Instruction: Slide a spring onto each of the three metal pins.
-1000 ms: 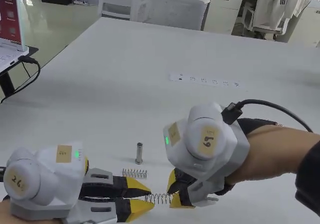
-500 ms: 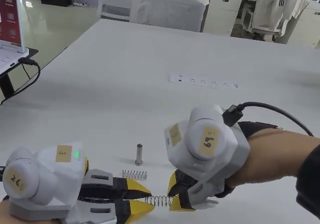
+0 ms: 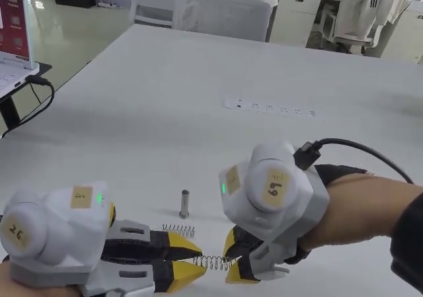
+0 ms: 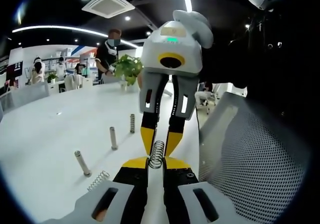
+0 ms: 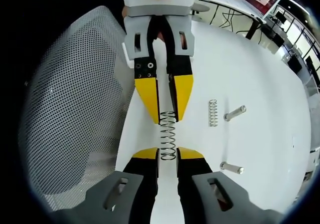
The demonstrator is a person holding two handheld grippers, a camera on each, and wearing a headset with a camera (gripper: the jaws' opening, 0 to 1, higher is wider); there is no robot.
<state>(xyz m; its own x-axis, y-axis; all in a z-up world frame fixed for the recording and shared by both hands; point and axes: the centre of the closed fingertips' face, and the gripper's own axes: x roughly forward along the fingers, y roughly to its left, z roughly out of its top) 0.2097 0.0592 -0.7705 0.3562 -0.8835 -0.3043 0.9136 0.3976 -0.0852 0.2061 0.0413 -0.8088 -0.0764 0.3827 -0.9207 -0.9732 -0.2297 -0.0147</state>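
One wide white bench [image 3: 198,65] carries the work, seen from above in the head view. A grey mesh office chair [image 4: 250,149] sits against the bench's near edge, close beside my tools.

My two tools meet tip to tip, low in the head view. The left hand-held gripper [image 3: 195,260] points right, and its yellow-tipped jaws are clenched on one end of a spring [image 5: 168,134]. The right hand-held gripper [image 5: 167,155] faces it, with its jaws clamped on the spring's other end. The spring spans the short gap between the two sets of jaws. A black cable [image 3: 357,145] leaves the back of the right tool and arcs above my forearm.

Farther out on the bench lies a white power strip [image 3: 268,108], well apart from the work.

Just beyond the jaws a bare metal pin [image 3: 184,204] stands upright. In the left gripper view a second pin [image 4: 113,137] stands behind it, also bare. Past that is a third upright piece [image 4: 132,123] that looks coiled. It is too small for me to say whether it is a pin wearing a spring.

A loose spring [image 3: 178,229] lies flat on the bench between the first pin and the jaws, touching neither.
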